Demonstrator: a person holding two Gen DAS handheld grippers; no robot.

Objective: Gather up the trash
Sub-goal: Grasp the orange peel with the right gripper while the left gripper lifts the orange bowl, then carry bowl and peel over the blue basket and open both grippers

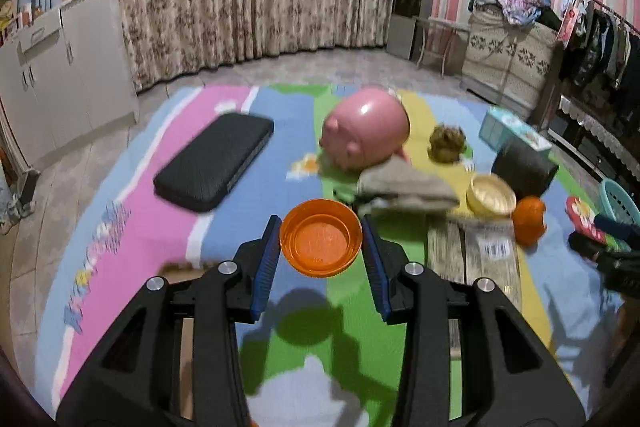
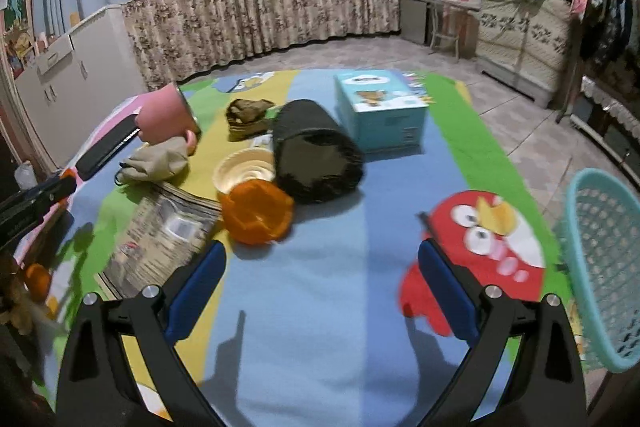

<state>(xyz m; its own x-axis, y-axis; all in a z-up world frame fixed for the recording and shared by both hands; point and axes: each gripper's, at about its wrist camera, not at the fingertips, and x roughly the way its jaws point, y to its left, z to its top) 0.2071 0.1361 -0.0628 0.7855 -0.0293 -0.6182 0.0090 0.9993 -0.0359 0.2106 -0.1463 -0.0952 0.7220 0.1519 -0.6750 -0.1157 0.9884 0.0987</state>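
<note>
My left gripper (image 1: 321, 227) is shut on a small orange plastic bowl (image 1: 320, 241), one blue pad against each side of the rim. The bowl hangs above the colourful play mat (image 1: 224, 227) and casts a shadow below. Near the centre of the right wrist view, a crumpled orange cup (image 2: 258, 213) lies on the mat beside a pale yellow bowl (image 2: 244, 171). My right gripper (image 2: 322, 251) is open and wide over the blue stripe, short of that cup, with nothing between its fingers. A teal mesh basket (image 2: 604, 267) stands at the far right.
On the mat lie a magazine (image 2: 160, 235), a beige cloth (image 2: 156, 161), a pink piggy bank (image 1: 366, 129), a black roll (image 2: 316, 157), a teal box (image 2: 380, 111), a brown lump (image 2: 246, 113) and a black pad (image 1: 216, 161). Cabinets stand left, a clothes rack right.
</note>
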